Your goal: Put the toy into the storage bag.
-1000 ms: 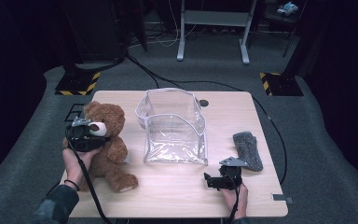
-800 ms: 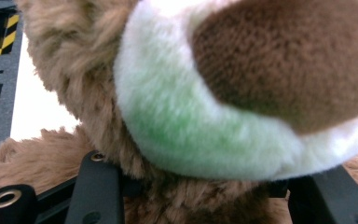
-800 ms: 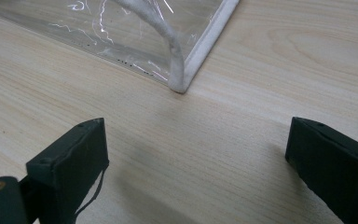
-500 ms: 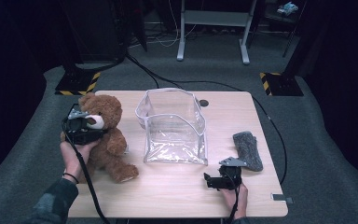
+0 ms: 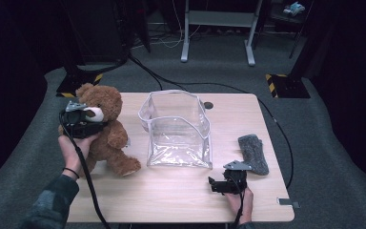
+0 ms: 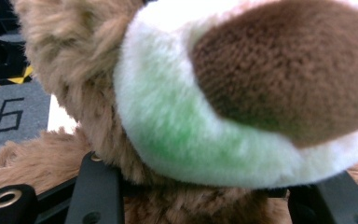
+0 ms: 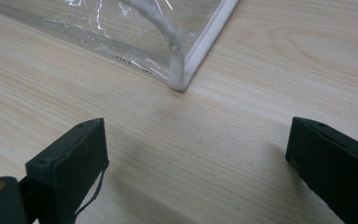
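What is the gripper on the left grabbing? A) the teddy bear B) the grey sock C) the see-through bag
A: the left gripper is clamped on the teddy bear just under its white muzzle, while the clear bag and grey sock lie apart on the table.

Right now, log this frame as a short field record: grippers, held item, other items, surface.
left gripper: shut on teddy bear, jaws under its muzzle
teddy bear: brown, upright at table's left side
right gripper: open, low over bare wood, holding nothing
clear bag: mid-table, mouth open, apart from both grippers
grey sock: lying right of the bag
table: light wood
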{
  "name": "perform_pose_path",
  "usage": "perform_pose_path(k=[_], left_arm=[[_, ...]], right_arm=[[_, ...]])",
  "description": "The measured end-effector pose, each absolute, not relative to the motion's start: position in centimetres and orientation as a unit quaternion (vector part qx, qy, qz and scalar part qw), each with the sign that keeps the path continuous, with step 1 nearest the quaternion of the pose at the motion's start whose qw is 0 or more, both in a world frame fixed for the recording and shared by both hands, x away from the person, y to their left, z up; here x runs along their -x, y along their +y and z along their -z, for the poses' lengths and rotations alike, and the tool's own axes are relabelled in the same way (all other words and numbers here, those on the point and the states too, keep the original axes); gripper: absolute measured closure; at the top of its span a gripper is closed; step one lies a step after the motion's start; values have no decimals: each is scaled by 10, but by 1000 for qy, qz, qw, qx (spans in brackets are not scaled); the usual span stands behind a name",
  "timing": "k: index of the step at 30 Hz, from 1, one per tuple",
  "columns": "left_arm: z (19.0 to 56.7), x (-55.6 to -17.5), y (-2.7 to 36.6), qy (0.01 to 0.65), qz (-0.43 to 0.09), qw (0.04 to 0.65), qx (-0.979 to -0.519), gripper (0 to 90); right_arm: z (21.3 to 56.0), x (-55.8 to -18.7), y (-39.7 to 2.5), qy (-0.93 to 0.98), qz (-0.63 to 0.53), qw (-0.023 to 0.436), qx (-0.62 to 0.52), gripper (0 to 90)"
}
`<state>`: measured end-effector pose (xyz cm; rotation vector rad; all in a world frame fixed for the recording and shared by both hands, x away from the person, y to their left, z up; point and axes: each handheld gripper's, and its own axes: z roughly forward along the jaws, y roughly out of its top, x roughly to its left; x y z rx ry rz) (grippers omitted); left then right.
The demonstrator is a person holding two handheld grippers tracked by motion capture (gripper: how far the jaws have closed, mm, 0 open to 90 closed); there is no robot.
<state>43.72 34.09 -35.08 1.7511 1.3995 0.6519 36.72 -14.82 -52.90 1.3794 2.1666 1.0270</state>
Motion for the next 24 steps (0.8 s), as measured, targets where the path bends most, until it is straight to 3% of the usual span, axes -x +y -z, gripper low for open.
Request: perform_pose_path(k=[24], left_arm=[[303, -460, 332, 543, -295, 398, -678, 472]], right_arm=[[529, -367, -146, 771, -360, 188, -491, 45]])
